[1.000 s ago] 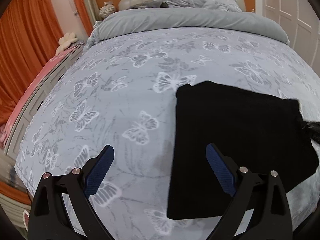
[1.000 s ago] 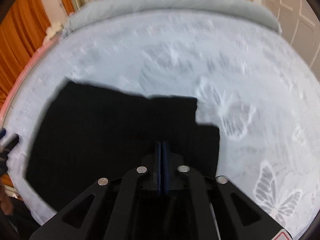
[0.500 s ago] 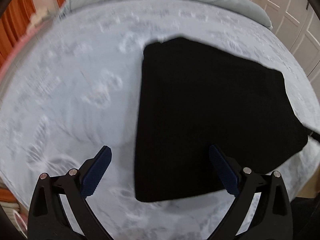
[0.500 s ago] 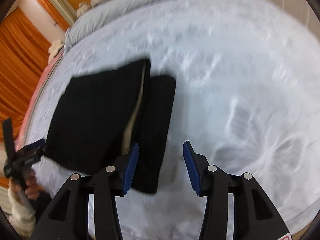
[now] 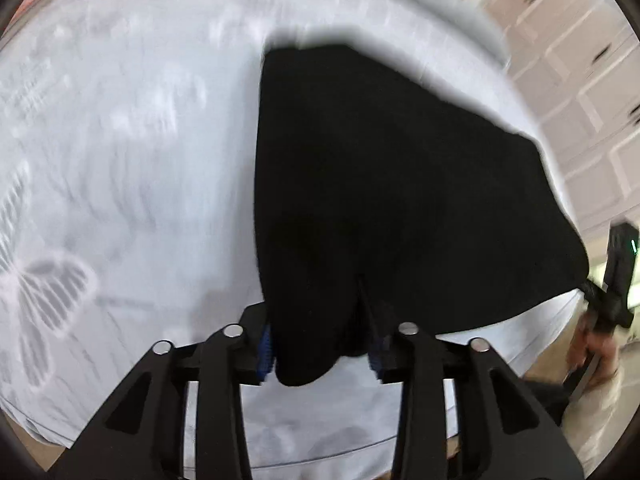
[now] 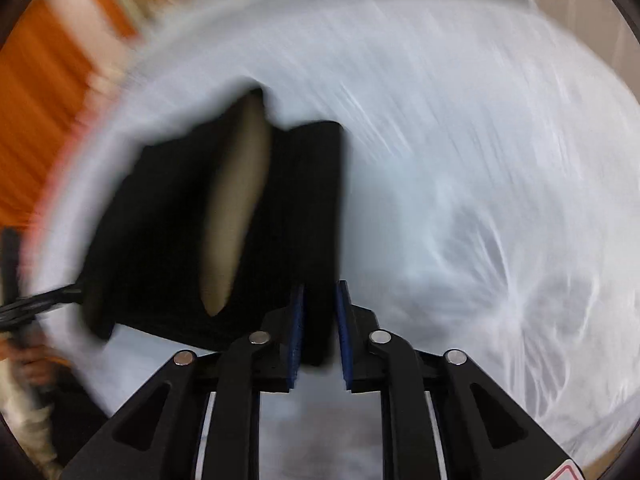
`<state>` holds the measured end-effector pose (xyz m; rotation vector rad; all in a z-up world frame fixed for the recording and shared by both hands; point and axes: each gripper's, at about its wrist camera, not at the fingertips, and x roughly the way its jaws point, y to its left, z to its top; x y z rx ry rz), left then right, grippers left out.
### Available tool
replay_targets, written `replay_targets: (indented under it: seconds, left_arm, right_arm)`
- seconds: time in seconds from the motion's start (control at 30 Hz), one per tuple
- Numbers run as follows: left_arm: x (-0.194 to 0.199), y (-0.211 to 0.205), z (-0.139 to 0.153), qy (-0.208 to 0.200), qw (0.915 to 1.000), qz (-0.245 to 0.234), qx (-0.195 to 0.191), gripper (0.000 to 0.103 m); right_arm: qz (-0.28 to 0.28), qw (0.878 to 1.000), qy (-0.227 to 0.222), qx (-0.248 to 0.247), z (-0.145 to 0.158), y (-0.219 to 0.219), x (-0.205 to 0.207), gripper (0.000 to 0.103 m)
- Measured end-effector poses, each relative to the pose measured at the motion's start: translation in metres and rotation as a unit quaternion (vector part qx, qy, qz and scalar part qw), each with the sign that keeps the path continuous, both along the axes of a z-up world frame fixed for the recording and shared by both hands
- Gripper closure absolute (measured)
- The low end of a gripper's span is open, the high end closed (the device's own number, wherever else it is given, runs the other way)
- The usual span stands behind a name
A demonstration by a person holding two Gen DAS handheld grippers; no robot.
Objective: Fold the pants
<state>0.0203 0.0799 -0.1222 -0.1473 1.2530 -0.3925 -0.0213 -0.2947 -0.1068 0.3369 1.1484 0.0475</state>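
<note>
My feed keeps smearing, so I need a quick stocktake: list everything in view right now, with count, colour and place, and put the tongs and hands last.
Pants: one pair, black, folded into a slab on the near edge of the bed; a pale inner lining shows between layers in the right wrist view.
Bedspread: one, pale blue-grey with butterfly print, covering the bed.
Cabinet doors: white, panelled, far right of the left wrist view; count unclear.
Curtain: orange, far left of the right wrist view, blurred.
Left tongs: black with blue pads, closed on the pants' near left corner.
Right tongs: black with blue pads, closed on the pants' near right edge.
Hand: one, holding the right tongs' handle, blurred.
</note>
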Motion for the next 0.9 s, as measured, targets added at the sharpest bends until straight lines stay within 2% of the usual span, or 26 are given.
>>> replay_targets:
  seconds: [0.07,0.1,0.13,0.2,0.27,0.37,0.43,0.47,0.5,0.57,0.63,0.7,0.77,0.8,0.83,0.87,0.9]
  left_arm:
    - [-0.011,-0.008,0.013,-0.051,0.9980,-0.015,0.034,0.054]
    - [-0.015,-0.011,0.021,-0.074,0.9957,-0.023,0.051,0.049]
    - [-0.022,-0.013,0.031,-0.105,0.9920,-0.021,0.067,0.043]
    - [-0.030,-0.013,0.050,-0.149,0.9865,-0.009,0.067,0.021]
    - [-0.034,-0.015,0.064,-0.178,0.9824,-0.004,0.056,0.014]
    - [-0.030,-0.014,0.076,-0.200,0.9778,0.019,0.060,0.012]
    - [-0.024,-0.016,0.073,-0.187,0.9794,0.038,0.065,0.011]
    - [-0.018,-0.016,0.068,-0.173,0.9816,0.050,0.065,0.011]
    - [-0.015,-0.016,0.065,-0.164,0.9826,0.056,0.065,0.011]
    - [-0.009,-0.017,0.060,-0.155,0.9818,0.074,0.082,0.011]
    - [0.005,-0.015,0.058,-0.157,0.9780,0.087,0.106,0.011]
    - [0.004,-0.013,0.063,-0.167,0.9742,0.097,0.117,0.011]
    - [0.002,-0.014,0.071,-0.177,0.9716,0.101,0.121,0.010]
    - [0.003,-0.016,0.070,-0.180,0.9693,0.102,0.132,0.007]
    - [0.005,-0.019,0.067,-0.182,0.9670,0.101,0.147,0.006]
    - [0.007,-0.021,0.063,-0.181,0.9653,0.100,0.160,0.006]
    - [0.011,-0.024,0.058,-0.175,0.9635,0.099,0.177,0.006]
  right_arm:
    - [-0.020,0.999,-0.024,0.019,0.014,-0.007,-0.004,0.085]
    - [-0.028,0.999,-0.041,0.010,0.023,-0.008,-0.007,0.085]
    - [-0.042,0.997,-0.070,-0.008,0.036,-0.010,-0.014,0.079]
    - [-0.045,0.993,-0.113,-0.008,0.056,-0.010,-0.018,0.077]
    - [-0.037,0.990,-0.130,0.033,0.062,-0.005,-0.008,0.073]
    - [-0.010,0.992,-0.113,0.054,0.054,0.013,0.019,0.061]
    - [0.002,0.994,-0.089,0.058,0.042,0.023,0.033,0.045]
    - [0.000,0.996,-0.067,0.060,0.031,0.030,0.048,0.045]
    - [-0.004,0.997,-0.058,0.058,0.023,0.034,0.054,0.045]
    - [-0.004,0.997,-0.062,0.052,0.013,0.044,0.065,0.055]
    - [0.001,0.997,-0.080,0.020,0.023,0.053,0.069,0.096]
    - [0.008,0.992,-0.125,0.033,0.056,0.050,0.060,0.096]
    - [0.019,0.986,-0.165,-0.004,0.084,0.051,0.052,0.096]
    - [0.015,0.987,-0.152,-0.044,0.078,0.049,0.056,0.095]
    - [0.010,0.991,-0.122,-0.058,0.064,0.044,0.062,0.093]
    - [-0.008,0.996,-0.064,-0.053,0.036,0.034,0.072,0.090]
    - [-0.026,0.998,-0.043,-0.033,0.022,0.027,0.074,0.087]
